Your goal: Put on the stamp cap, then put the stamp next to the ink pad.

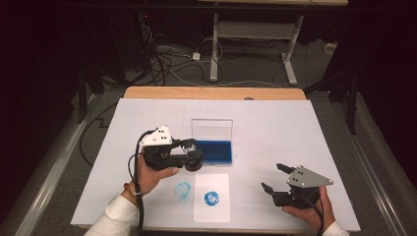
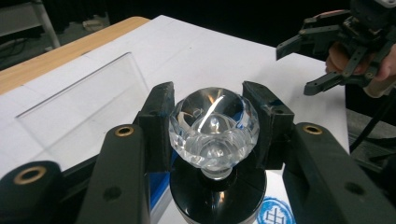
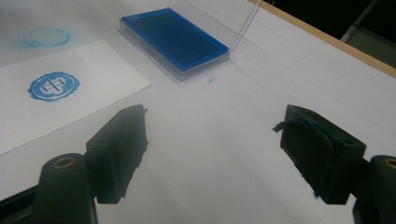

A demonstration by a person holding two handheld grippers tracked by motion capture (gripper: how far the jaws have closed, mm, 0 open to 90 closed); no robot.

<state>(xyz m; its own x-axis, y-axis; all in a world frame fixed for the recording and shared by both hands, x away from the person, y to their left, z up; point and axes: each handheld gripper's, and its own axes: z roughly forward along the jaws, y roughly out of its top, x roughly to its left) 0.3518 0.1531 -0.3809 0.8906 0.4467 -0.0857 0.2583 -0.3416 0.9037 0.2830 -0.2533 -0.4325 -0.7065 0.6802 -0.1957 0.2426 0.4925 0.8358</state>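
Left gripper (image 1: 189, 150) pinching a crystal-topped stamp (image 2: 214, 128) just above the blue ink pad (image 1: 214, 151), stamped paper (image 1: 212, 197) near it, right gripper (image 1: 274, 178) spread wide, holding nothing, well apart over the table (image 1: 275, 123)

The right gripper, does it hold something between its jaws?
No, the right gripper stands open with its jaws wide apart, and between them lies bare white table cover.
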